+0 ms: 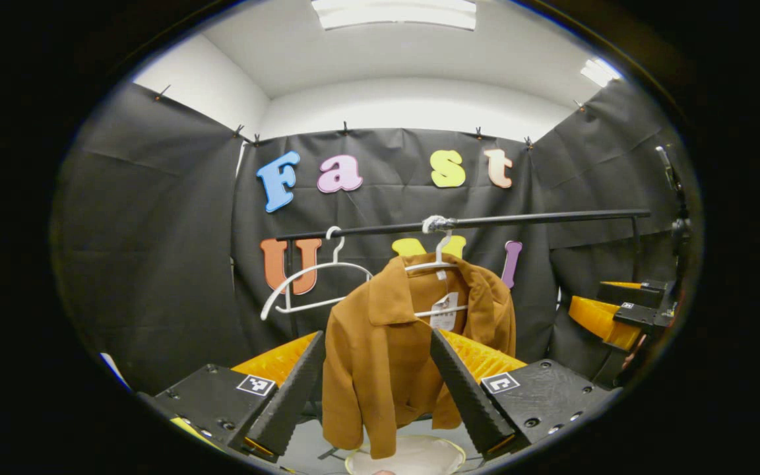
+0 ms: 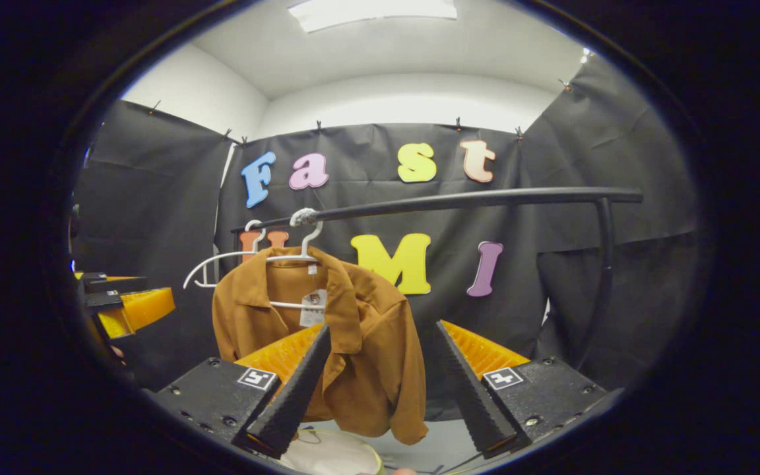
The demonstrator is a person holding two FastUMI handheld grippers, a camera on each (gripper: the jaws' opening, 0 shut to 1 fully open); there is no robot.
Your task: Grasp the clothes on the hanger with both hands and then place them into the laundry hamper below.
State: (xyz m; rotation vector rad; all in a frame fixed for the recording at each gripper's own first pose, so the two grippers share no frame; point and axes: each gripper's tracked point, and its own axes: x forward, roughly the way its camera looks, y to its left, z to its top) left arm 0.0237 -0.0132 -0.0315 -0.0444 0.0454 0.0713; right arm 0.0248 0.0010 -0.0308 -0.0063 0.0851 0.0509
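Observation:
A brown shirt point(image 1: 386, 343) hangs on a white hanger point(image 1: 443, 254) from a black rail point(image 1: 485, 221). Below it sits the pale round rim of the laundry hamper point(image 1: 413, 455). My left gripper point(image 1: 377, 382) stands open, short of the shirt, its fingers framing the garment. In the right gripper view the same shirt point(image 2: 360, 343) hangs from its hanger point(image 2: 304, 247), with the hamper point(image 2: 334, 455) beneath. My right gripper point(image 2: 380, 379) is open too, the shirt's right half between its fingers farther off. Each view catches the other gripper at its edge: right gripper point(image 1: 617, 313), left gripper point(image 2: 123, 303).
An empty white hanger point(image 1: 314, 284) hangs on the rail left of the shirt, seen also as the empty hanger point(image 2: 221, 264). The rail's upright post point(image 2: 601, 277) stands at the right. Black cloth walls close the booth on three sides.

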